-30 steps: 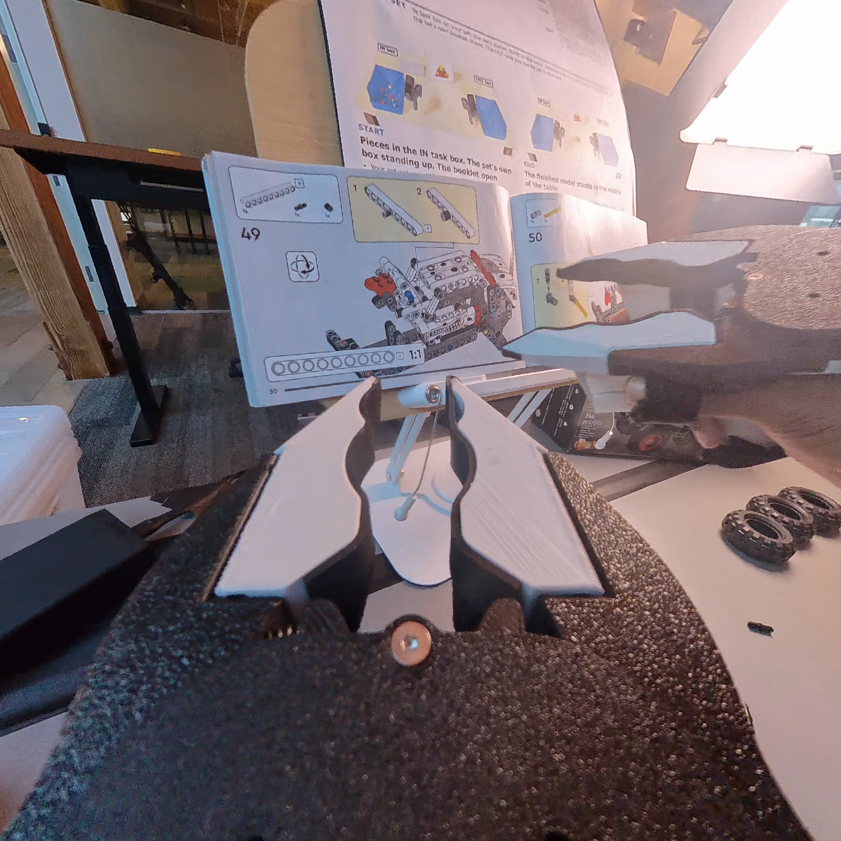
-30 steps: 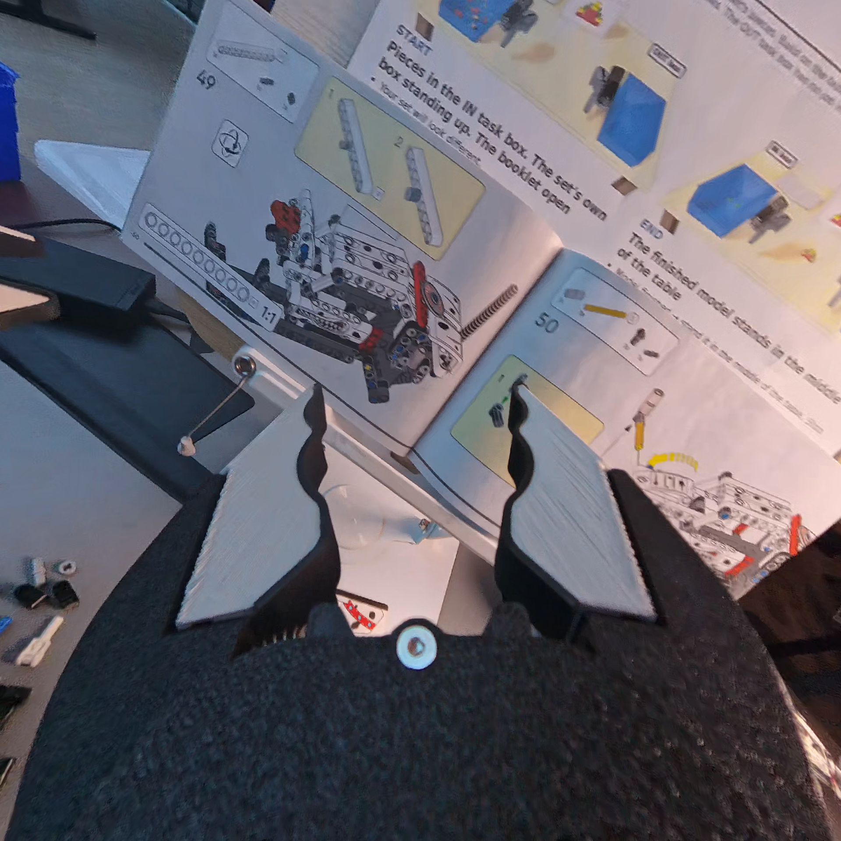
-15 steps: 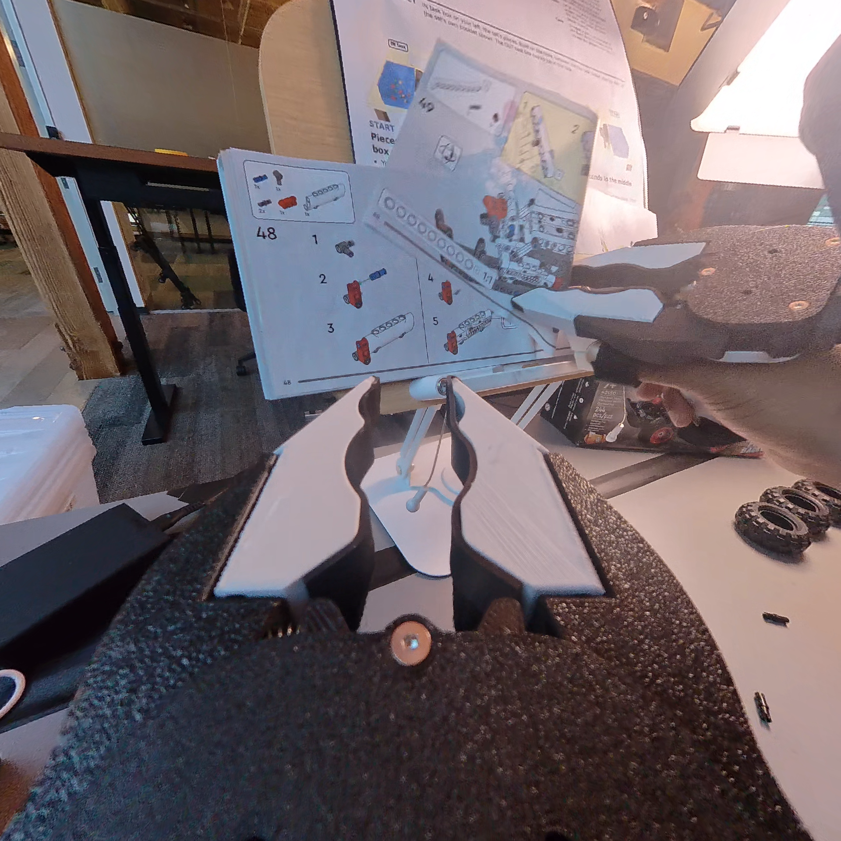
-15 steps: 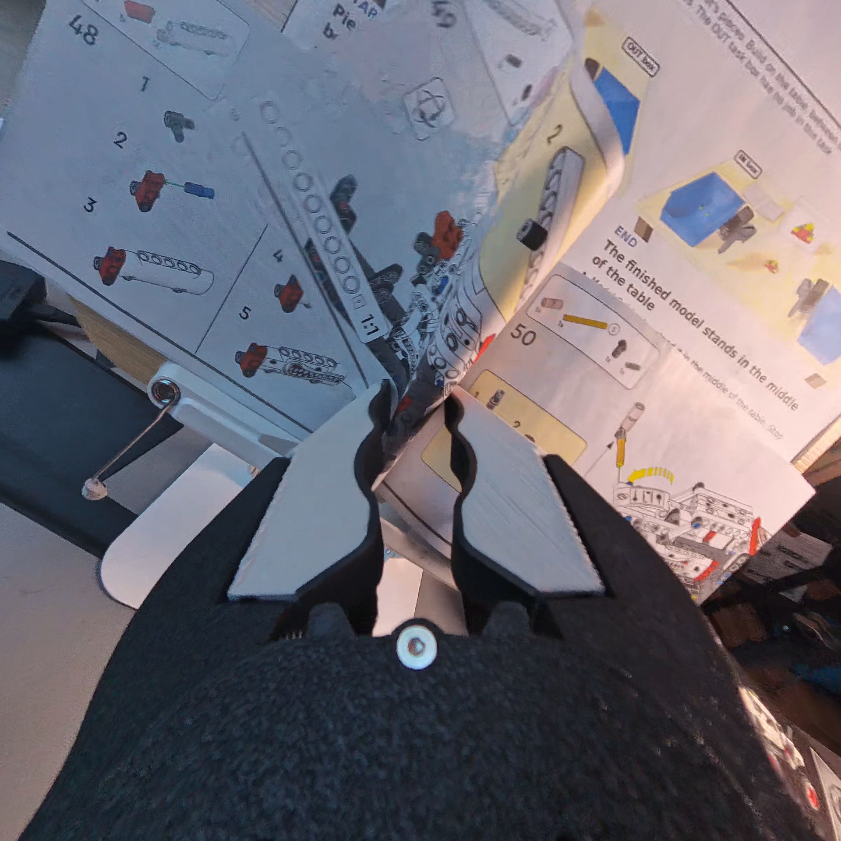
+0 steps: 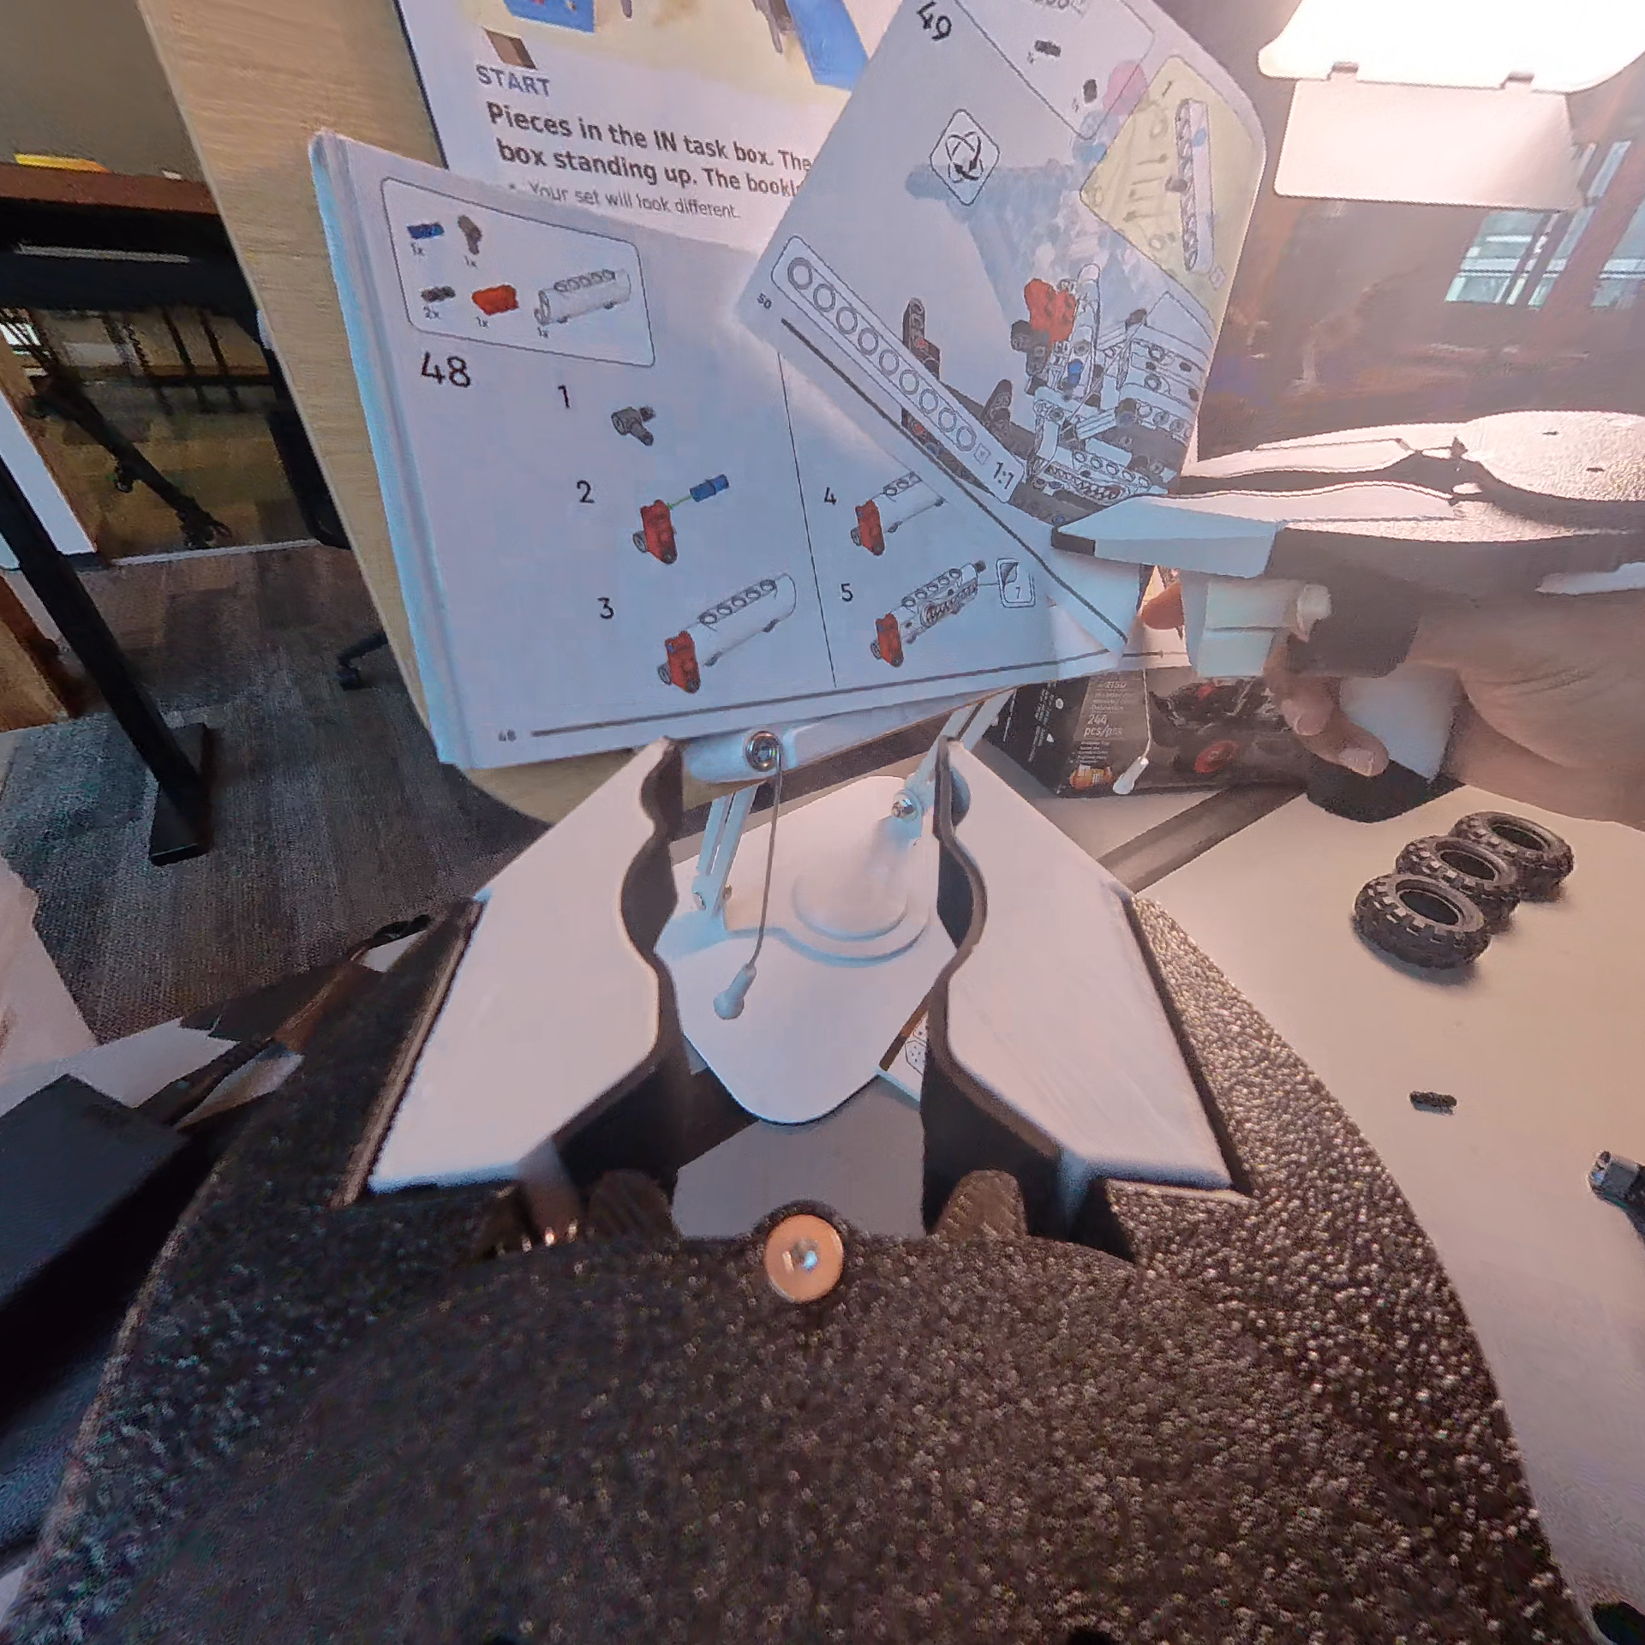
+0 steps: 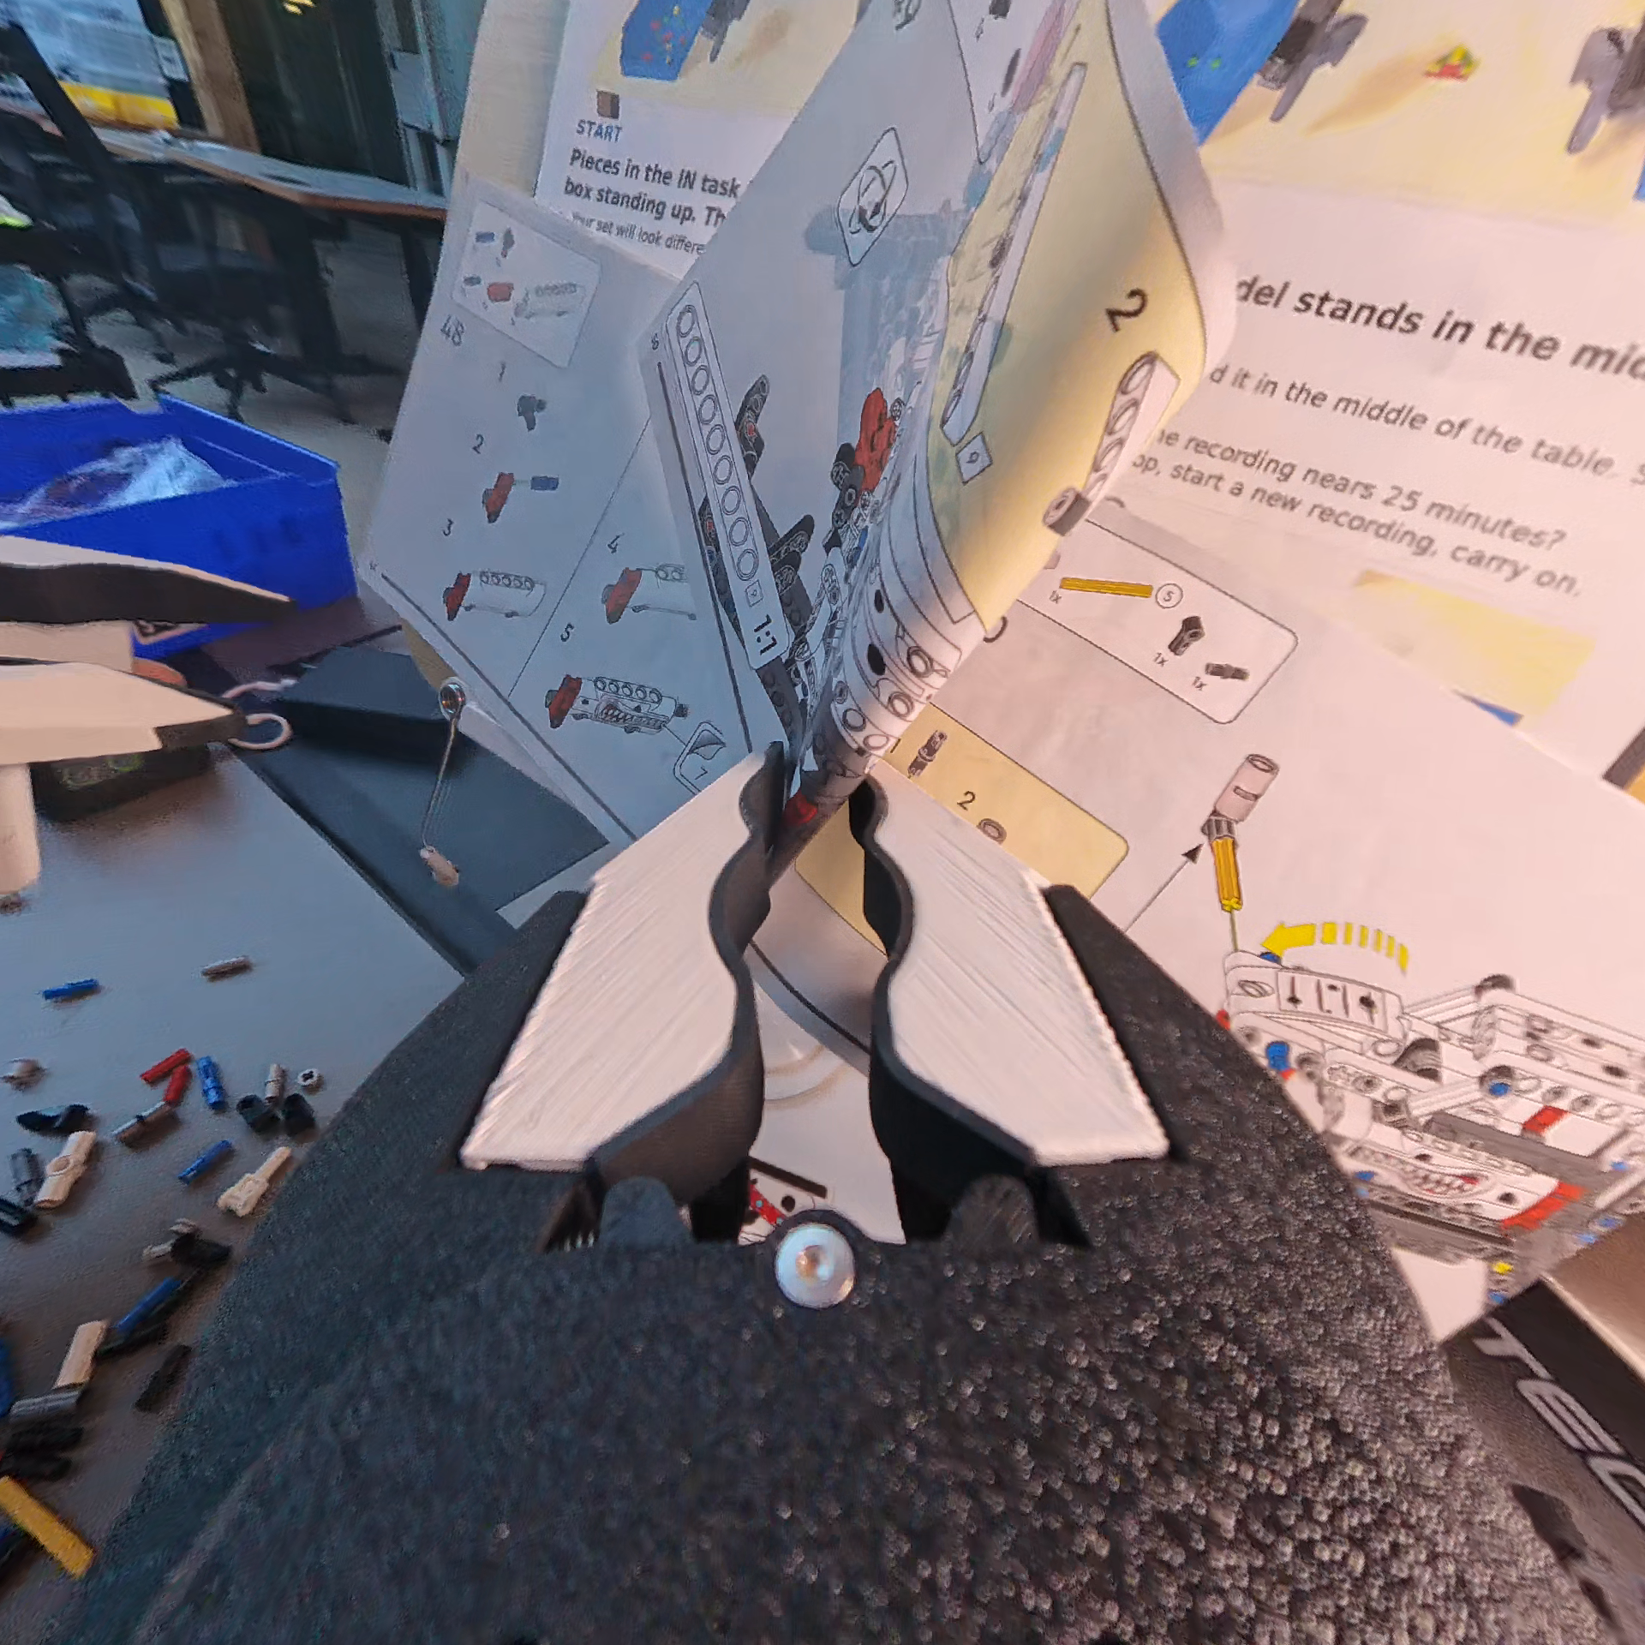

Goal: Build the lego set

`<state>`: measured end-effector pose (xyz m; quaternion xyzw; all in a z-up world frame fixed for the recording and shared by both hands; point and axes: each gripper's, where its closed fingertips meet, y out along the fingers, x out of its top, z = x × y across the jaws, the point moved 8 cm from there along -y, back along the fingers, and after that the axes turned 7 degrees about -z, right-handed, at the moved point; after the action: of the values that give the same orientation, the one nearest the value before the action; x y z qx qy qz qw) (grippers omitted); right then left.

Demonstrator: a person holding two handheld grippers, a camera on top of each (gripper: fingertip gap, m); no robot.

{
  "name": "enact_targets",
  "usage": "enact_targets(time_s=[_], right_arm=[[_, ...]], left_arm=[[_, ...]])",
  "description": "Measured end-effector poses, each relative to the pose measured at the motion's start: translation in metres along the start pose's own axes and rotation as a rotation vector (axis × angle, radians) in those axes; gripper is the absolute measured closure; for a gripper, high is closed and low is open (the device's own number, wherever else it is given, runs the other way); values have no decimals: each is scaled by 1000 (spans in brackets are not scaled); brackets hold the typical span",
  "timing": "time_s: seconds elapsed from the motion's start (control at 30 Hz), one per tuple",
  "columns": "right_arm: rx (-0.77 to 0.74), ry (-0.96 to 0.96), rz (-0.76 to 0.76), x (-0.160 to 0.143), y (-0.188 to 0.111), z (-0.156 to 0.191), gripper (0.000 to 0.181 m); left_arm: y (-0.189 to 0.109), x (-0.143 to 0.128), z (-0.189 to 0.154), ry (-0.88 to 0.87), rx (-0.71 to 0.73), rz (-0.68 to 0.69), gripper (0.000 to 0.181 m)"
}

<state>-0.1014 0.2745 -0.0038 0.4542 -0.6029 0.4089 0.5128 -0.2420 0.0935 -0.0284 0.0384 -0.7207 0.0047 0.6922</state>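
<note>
The instruction booklet (image 5: 623, 498) stands open on a white stand (image 5: 801, 1024). My right gripper (image 6: 819, 779) is shut on the lower edge of one booklet page (image 6: 890, 401) and holds it lifted and curled away from the left-hand page. In the left wrist view this gripper (image 5: 1122, 516) comes in from the right, pinching the page (image 5: 1024, 267). My left gripper (image 5: 806, 761) is open and empty, just below the booklet and in front of the stand. It also shows at the left of the right wrist view (image 6: 258, 663).
Three black tyres (image 5: 1460, 881) lie on the white table at the right. Several small loose pieces (image 6: 178, 1113) lie on the table at the left. A blue bin (image 6: 222, 498) stands behind them. A poster (image 5: 623, 116) hangs behind the booklet, and a dark set box (image 5: 1113, 739) sits beside the stand.
My right gripper shut on a booklet page and pulled it up and to the right, uncovering the page under it. My left gripper has opened wider.
</note>
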Motion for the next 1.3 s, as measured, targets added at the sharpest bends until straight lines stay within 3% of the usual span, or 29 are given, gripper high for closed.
enact_targets(time_s=[0.1, 0.23, 0.37, 0.7, 0.83, 1.03, 1.23, 1.3], right_arm=[[41, 79, -28, -4, -2, -5, 169], [123, 151, -63, -7, -3, -6, 168], [124, 81, -65, -7, 2, -5, 174], [59, -139, -42, 32, 32, -5, 179], [41, -95, -43, 39, 45, -3, 178], [89, 64, -26, 0, 15, -10, 172], [-105, 222, -44, -3, -22, -52, 158], [-119, 246, -79, 8, -34, -51, 139]], left_arm=[[15, 9, 3, 1, -24, 18, 118], [37, 23, -9, -2, -136, 19, 123], [66, 14, -25, 24, -195, 137, 128], [85, 6, -23, 365, 115, 128, 152], [85, 13, -9, 457, 185, 107, 169], [71, 6, 6, 578, 151, 101, 174], [70, 5, 4, 569, 161, 122, 174], [71, 6, 3, 536, 148, 134, 170]])
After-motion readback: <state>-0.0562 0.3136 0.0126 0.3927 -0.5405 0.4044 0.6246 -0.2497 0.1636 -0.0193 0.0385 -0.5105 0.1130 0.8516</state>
